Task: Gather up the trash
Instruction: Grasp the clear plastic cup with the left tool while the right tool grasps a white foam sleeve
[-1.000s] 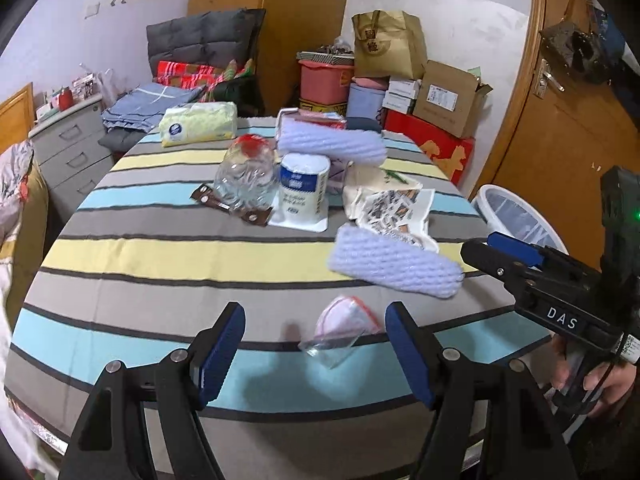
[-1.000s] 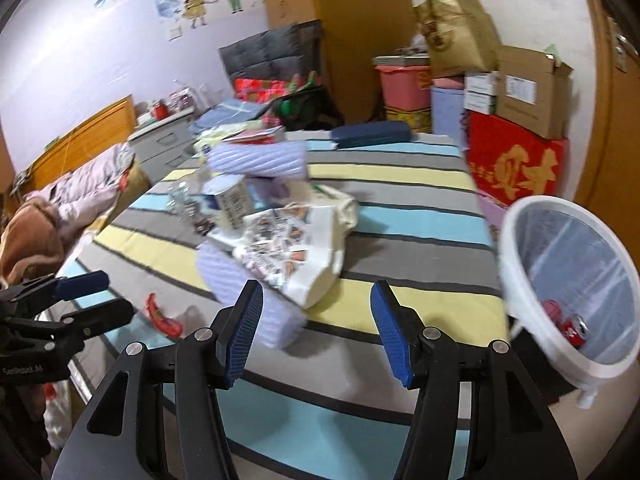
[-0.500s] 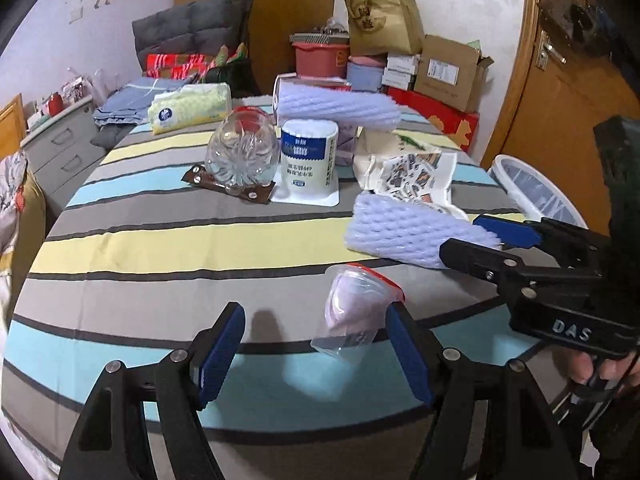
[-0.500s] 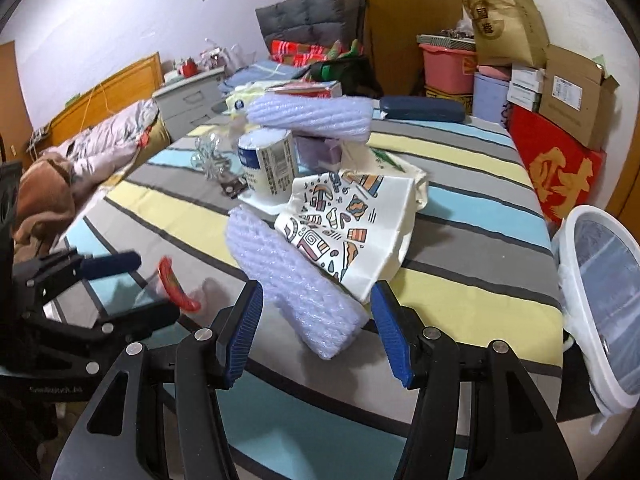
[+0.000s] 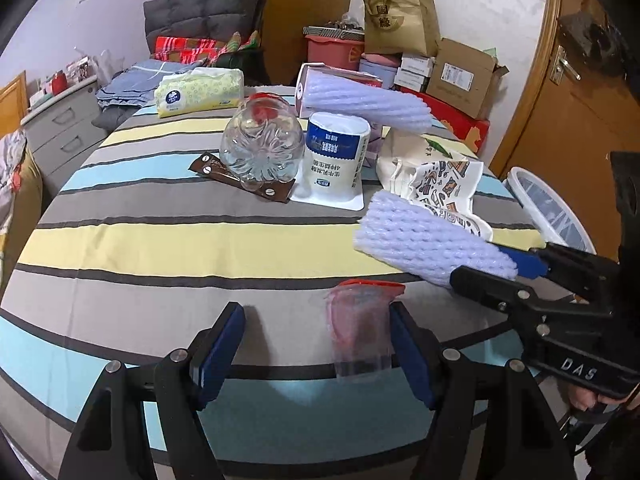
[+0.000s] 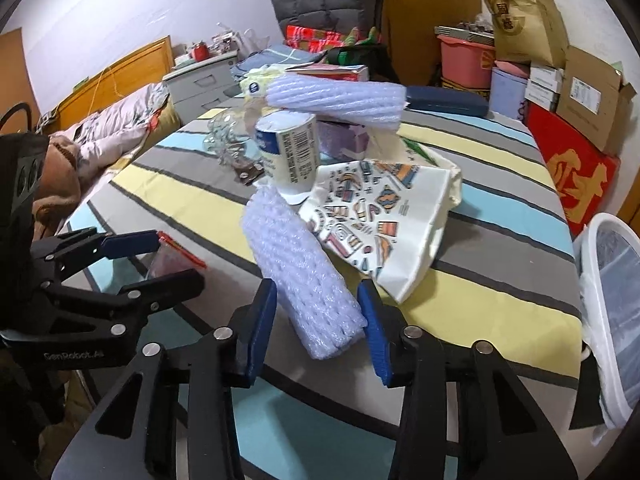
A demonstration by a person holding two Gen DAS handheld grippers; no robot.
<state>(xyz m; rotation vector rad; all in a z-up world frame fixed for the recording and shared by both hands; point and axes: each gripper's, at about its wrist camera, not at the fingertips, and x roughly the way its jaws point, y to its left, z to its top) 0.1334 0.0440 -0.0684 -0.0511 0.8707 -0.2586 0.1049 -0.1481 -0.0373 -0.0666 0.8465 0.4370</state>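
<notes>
On the striped tabletop, a purple foam sleeve is bracketed by the right hand-held gripper, whose jaws have just been closing; pad contact cannot be told. A clear red-rimmed plastic bag is framed by the spread left hand-held gripper, beside one pad.

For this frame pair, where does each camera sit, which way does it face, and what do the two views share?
Left wrist: on the left gripper, facing down across the striped table at a small plastic bag; right gripper and fingers show.
Right wrist: on the right gripper, its jaws just closing around the foam sleeve; left gripper shows.
Shared: sleeve, bag, bin.
</notes>
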